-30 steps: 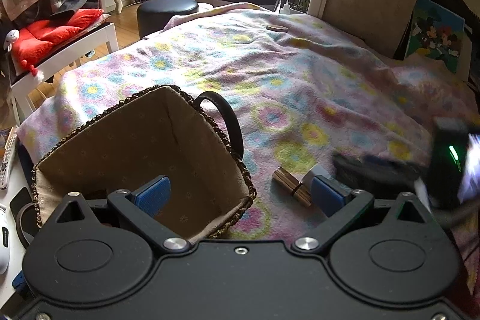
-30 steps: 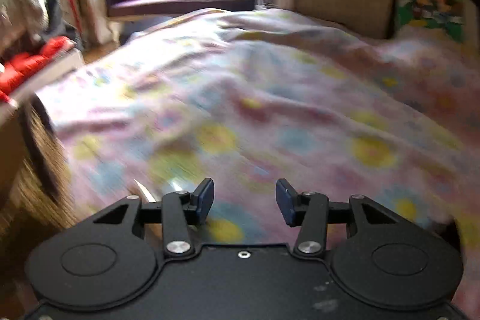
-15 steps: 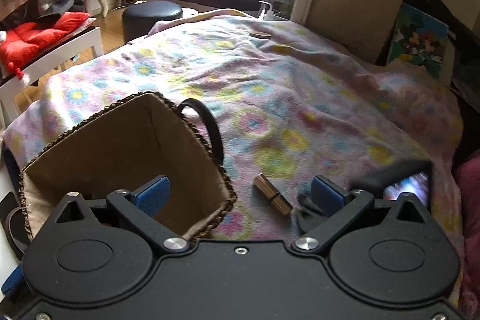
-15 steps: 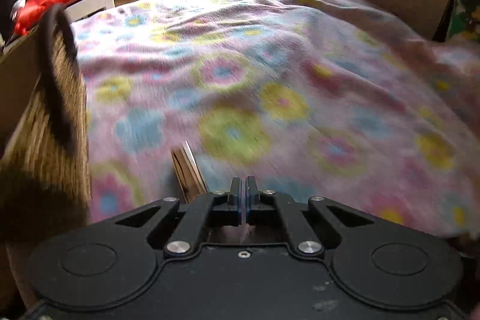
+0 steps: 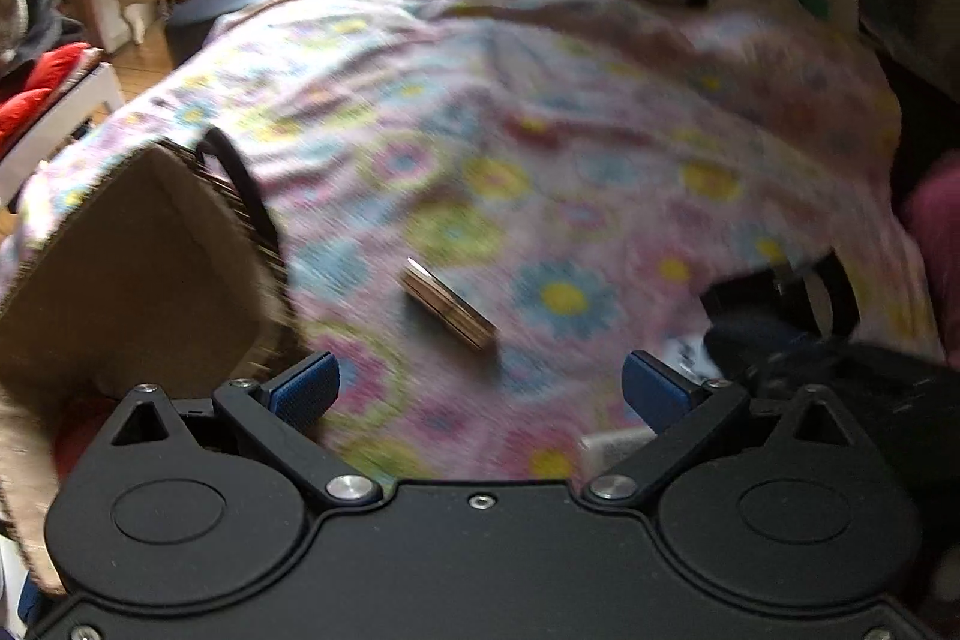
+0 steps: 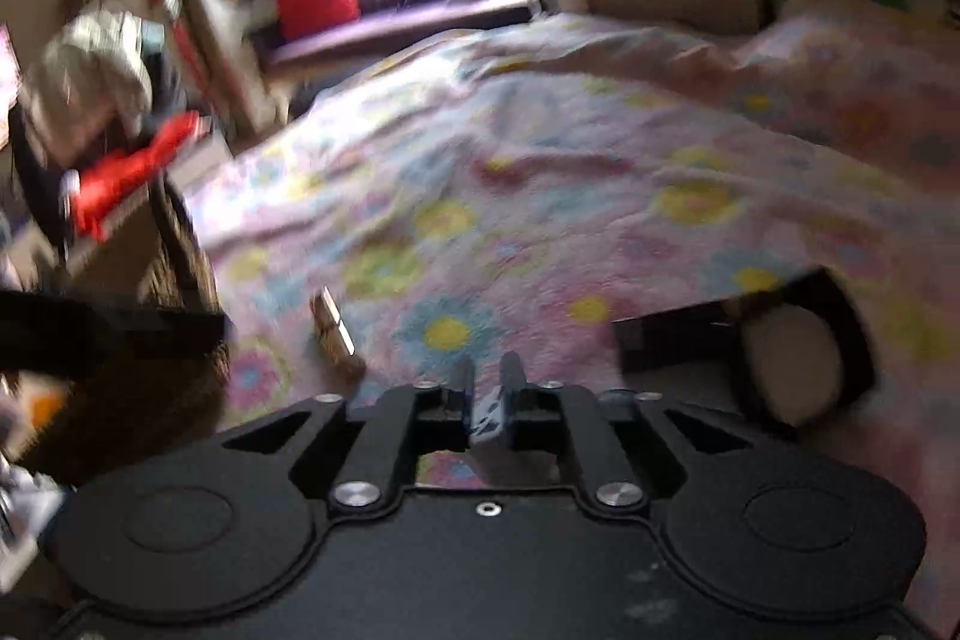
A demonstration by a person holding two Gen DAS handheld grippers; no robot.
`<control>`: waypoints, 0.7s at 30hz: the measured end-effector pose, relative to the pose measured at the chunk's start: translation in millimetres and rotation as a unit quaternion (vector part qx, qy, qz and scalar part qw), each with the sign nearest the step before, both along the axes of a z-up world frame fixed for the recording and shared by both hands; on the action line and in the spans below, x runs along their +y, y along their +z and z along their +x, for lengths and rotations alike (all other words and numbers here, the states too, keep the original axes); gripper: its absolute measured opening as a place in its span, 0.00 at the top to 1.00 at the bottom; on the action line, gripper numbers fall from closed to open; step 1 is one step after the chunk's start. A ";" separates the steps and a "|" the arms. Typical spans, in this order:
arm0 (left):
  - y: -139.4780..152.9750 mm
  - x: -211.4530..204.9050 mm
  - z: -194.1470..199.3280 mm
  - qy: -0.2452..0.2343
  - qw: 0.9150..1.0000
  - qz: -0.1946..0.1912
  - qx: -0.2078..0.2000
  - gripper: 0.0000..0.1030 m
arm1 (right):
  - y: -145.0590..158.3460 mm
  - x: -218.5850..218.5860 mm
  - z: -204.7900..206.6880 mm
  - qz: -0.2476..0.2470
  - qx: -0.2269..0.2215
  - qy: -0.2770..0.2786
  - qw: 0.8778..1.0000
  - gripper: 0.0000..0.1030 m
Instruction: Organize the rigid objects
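A woven basket with a tan lining and a black handle sits on the flowered bedspread at the left; it also shows in the right wrist view. A small brown stick-like block lies on the bedspread beside it, and shows in the right wrist view. My left gripper is open and empty, above the bedspread just short of the block. My right gripper is shut on a small thin white-and-blue object, lifted above the bedspread. Both views are blurred.
The right gripper's black body fills the lower right of the left wrist view. A black holder with a round pale part lies on the bedspread to the right. A chair with red cushions stands left of the bed.
My left gripper has swung right, off the basket toward the brown block. My right gripper closed on the small thin object and has lifted and turned with it.
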State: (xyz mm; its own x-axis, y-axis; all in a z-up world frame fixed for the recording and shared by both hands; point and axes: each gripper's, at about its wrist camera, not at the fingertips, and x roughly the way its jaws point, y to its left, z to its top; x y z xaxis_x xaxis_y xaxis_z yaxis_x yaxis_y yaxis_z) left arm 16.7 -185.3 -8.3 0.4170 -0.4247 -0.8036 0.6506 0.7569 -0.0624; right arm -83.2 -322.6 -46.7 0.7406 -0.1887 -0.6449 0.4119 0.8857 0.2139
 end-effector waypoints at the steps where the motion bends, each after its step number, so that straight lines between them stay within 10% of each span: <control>1: -5.8 -6.1 -2.3 -0.007 1.000 0.006 0.008 0.06 | 3.9 -3.0 -10.7 -0.001 -0.010 -0.014 1.000 0.65; 21: -55.3 -53.7 -18.5 -0.019 0.996 0.021 0.084 0.06 | -7.9 -23.3 -63.2 -0.007 0.016 -0.124 0.992 0.61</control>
